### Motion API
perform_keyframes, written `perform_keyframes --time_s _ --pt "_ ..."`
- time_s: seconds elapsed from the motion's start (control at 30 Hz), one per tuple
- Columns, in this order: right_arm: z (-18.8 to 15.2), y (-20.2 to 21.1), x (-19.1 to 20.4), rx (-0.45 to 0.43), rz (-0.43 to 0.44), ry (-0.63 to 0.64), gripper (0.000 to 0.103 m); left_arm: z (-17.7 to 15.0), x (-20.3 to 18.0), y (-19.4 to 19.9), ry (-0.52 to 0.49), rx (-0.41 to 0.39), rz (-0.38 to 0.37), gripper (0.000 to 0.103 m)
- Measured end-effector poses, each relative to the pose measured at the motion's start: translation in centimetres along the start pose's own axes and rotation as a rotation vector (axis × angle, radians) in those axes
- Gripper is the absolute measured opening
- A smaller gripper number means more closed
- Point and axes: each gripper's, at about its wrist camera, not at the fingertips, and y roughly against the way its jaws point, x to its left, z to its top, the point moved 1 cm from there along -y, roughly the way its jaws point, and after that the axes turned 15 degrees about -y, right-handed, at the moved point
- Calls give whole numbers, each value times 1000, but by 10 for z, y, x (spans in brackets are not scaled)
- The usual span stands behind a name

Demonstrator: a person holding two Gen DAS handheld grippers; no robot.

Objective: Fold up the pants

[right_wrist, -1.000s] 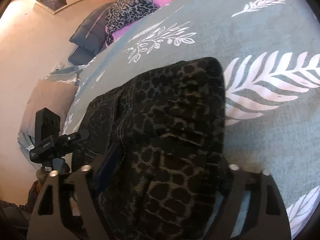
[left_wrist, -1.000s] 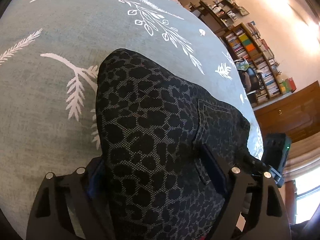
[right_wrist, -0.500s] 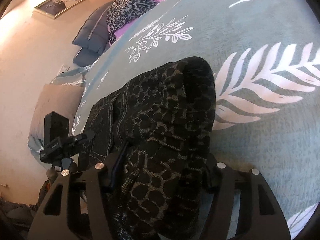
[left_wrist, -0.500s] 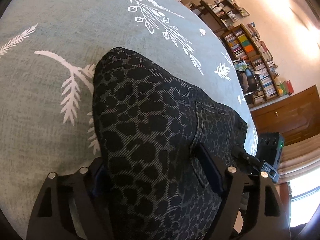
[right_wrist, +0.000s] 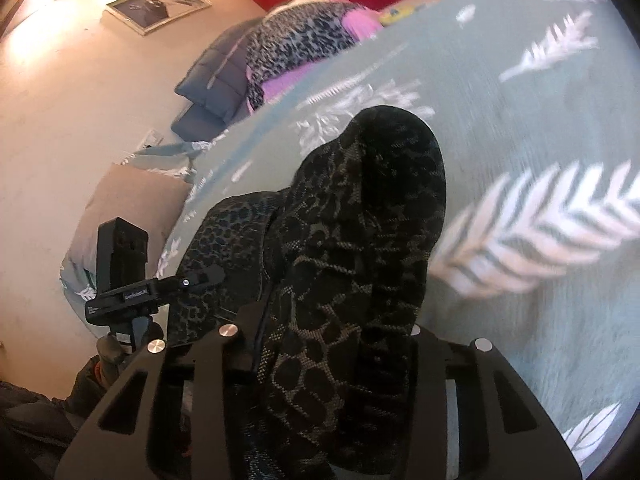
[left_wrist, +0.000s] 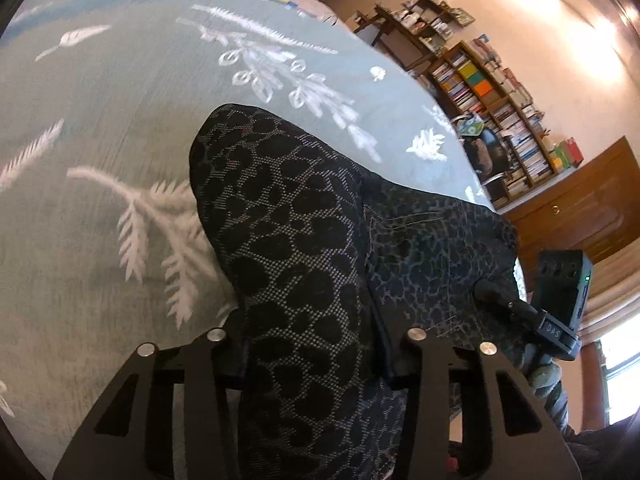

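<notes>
Since the earlier frame I've lifted both grippers and narrowed their jaws. The left gripper [left_wrist: 312, 354] and right gripper [right_wrist: 332, 340] each clamp the pants [left_wrist: 288, 240], draped toward 12 o'clock over the bed [left_wrist: 100, 120]. I'd carry both evenly forward.

Left gripper [left_wrist: 312, 354]: jaws clamped on a bunch of the pants [left_wrist: 288, 240]. Right gripper [right_wrist: 328, 344]: jaws likewise clamped on the pants, both units side by side.

Bare bedspread [left_wrist: 100, 128] lies open left of the pants [left_wrist: 288, 248]; the other tool [left_wrist: 560, 320] crowds their right edge, pillows [right_wrist: 208, 84] well beyond
</notes>
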Motion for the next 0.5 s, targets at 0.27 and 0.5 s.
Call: perform_keyframes --time_s 0.27,0.5 --pt "67 3 8 -78 4 23 40 71 -6 -19 -48 -49 3 42" --pt "150 -16 0 -139 -19 26 40 155 4 -60 -82 -76 18 42"
